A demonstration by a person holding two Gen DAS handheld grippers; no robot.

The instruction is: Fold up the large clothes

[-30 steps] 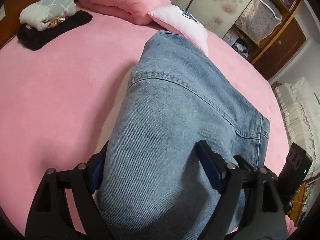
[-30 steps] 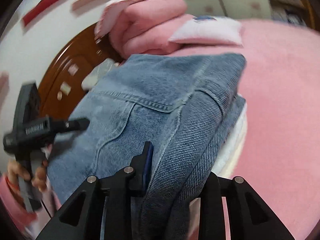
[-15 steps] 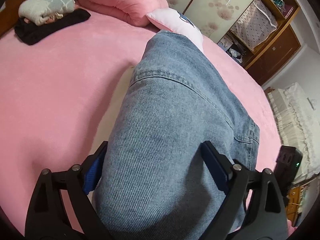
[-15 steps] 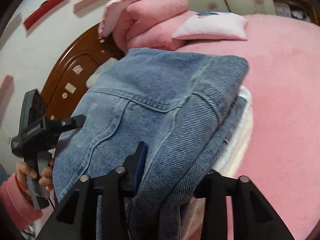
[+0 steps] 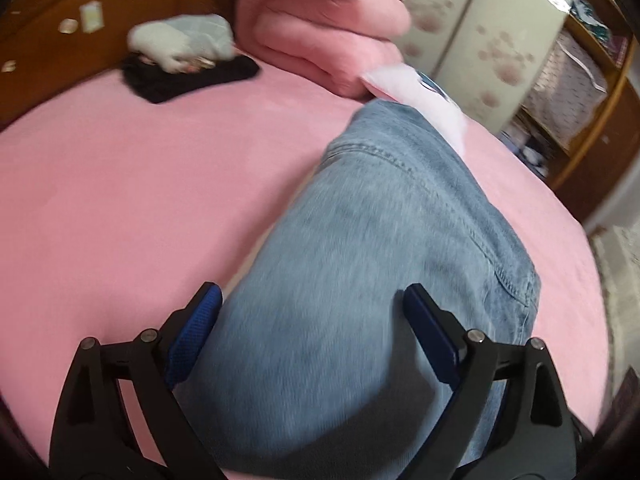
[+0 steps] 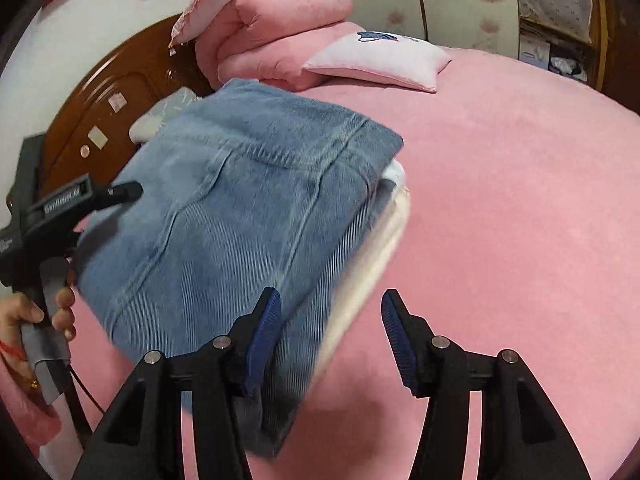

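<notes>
Lying folded, blue denim garment (image 6: 248, 216) on pink bed (image 6: 500, 200) | left tongs (image 5: 308, 332) released astride it | right tongs (image 6: 330, 320) opening, unclamped

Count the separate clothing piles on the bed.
2: the folded denim garment near the camera, lying on a white layer, and a far stack by the headboard, a pale green-white bundle on a black garment. More may lie out of frame.

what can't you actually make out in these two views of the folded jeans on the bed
- Left wrist view: the near end of the folded blue denim jeans is cut off by the bottom edge and motion-blurred.
- Right wrist view: the white layer under the denim is smeared by blur; what it is stays unclear.
- Right wrist view: the left claw tips are hidden against the denim.
</notes>
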